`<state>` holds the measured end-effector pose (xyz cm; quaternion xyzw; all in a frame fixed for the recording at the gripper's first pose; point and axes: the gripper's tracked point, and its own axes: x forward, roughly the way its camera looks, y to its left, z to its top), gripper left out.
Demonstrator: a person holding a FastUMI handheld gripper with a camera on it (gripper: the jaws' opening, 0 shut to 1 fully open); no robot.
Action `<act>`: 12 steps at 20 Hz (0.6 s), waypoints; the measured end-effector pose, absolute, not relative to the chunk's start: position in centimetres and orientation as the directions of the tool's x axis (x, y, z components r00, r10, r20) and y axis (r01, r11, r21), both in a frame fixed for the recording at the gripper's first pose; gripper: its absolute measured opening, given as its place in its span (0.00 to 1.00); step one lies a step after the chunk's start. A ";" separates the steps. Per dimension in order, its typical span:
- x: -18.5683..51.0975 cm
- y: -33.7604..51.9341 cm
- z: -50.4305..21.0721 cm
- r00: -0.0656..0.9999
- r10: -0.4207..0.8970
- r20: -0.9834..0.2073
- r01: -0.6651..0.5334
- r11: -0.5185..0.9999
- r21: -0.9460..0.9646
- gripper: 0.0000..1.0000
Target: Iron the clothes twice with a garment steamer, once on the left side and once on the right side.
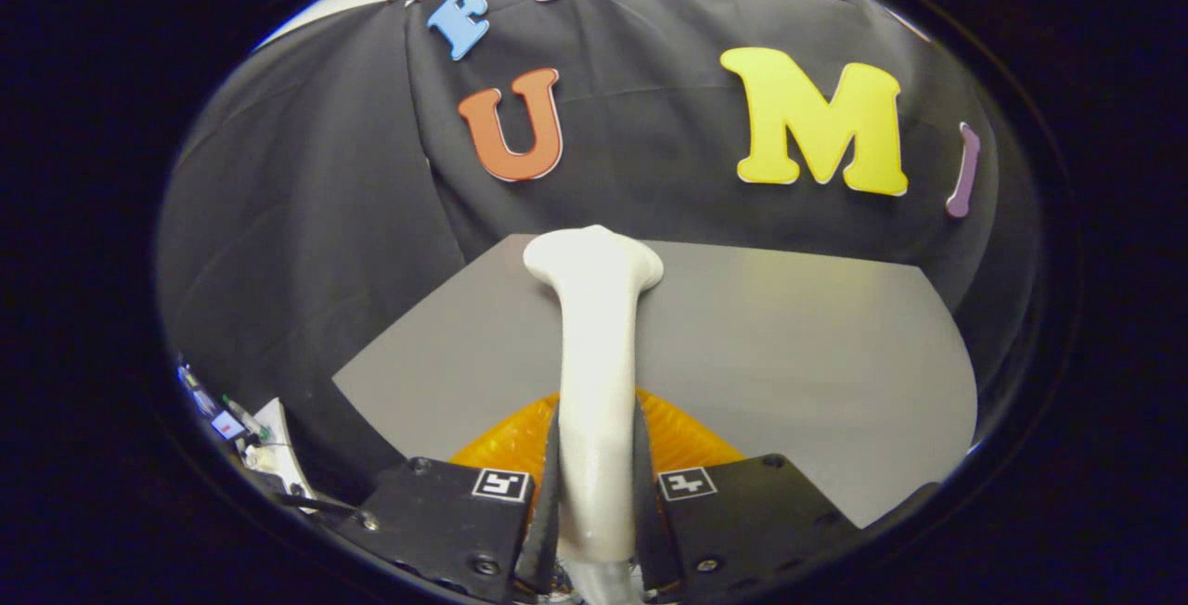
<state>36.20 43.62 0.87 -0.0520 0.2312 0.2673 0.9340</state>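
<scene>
While the garment steamer (594,354) stands up between the two fingers, the gripper (596,484) has its jaws closed onto the steamer's pale handle, one finger pressing each side, with no gap showing between finger and handle. The handle rises from the grip and flares into a wider head at its far end, which reaches up to the far edge of the grey tabletop (789,354). Just behind the lower part of the steamer, close to the fingers, lies a piece of ribbed orange clothing (682,429) on the tabletop. Off to the steamer's left, past the tabletop's edge, sits a small clutter of cables and gear (251,443).
</scene>
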 end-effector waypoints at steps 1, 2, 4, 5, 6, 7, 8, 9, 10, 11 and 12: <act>35.9 43.4 1.0 0.747 0.481 -0.459 -0.530 0.847 0.025 0.37; 35.3 43.2 1.1 0.746 0.490 -0.451 -0.535 0.844 0.033 0.36; 34.5 42.0 2.0 0.754 0.496 -0.430 -0.536 0.843 0.033 0.36; 34.0 41.4 2.6 0.763 0.496 -0.414 -0.534 0.845 0.029 0.36; 33.4 40.6 3.3 0.772 0.498 -0.395 -0.531 0.847 0.030 0.36; 32.7 39.9 4.0 0.778 0.500 -0.380 -0.531 0.847 0.028 0.36; 31.9 38.9 4.8 0.787 0.499 -0.363 -0.527 0.850 0.026 0.36; 31.1 37.8 5.7 0.799 0.495 -0.342 -0.520 0.854 0.024 0.36; 30.3 36.6 6.5 0.809 0.491 -0.324 -0.513 0.858 0.020 0.36; 29.4 35.4 7.3 0.817 0.488 -0.307 -0.505 0.863 0.027 0.36; 28.5 34.0 8.0 0.825 0.485 -0.288 -0.497 0.867 0.037 0.36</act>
